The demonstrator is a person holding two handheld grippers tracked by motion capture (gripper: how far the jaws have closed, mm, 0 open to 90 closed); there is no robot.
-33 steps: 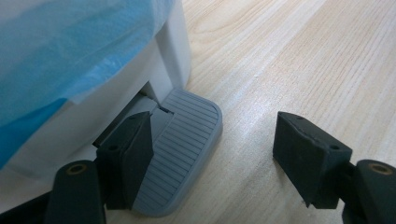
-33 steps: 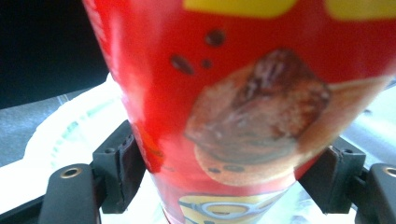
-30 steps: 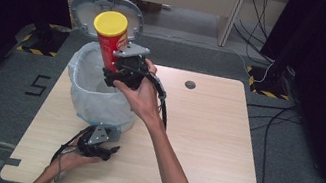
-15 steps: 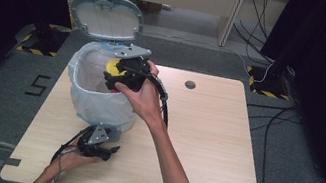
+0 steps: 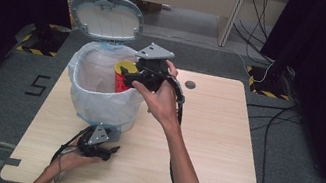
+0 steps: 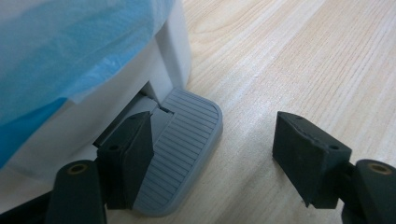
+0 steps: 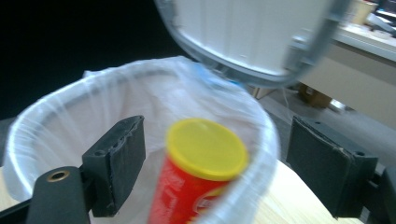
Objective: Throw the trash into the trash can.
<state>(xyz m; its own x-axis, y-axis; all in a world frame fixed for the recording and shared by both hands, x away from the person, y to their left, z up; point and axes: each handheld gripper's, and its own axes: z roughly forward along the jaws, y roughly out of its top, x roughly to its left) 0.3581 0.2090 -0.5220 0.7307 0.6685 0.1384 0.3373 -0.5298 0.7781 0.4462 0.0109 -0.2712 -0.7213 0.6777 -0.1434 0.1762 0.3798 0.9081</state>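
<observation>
Watching my right tongs (image 5: 130,72) just opened off the red can (image 5: 121,80), now standing inside the lined bin (image 5: 99,98) near the desk's (image 5: 222,147) left edge, while my left tongs (image 6: 212,154), gaping empty, press its pedal (image 6: 187,140).

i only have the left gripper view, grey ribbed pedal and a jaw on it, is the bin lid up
Observer: Yes. In the high view the white bin's grey-rimmed lid stands tipped back, open, behind the bin.
Operator: is the can in
Observer: The red cylindrical can with the yellow plastic lid stands inside the pale plastic liner bag, its top just below the rim.
Operator: right gripper let go?
Observer: The right gripper has its jaws apart on either side of the can, not touching it; they have just been opening.
Operator: anything else on the table
Observer: Near the far edge of the light wooden table there is a small dark round cable hole.
</observation>
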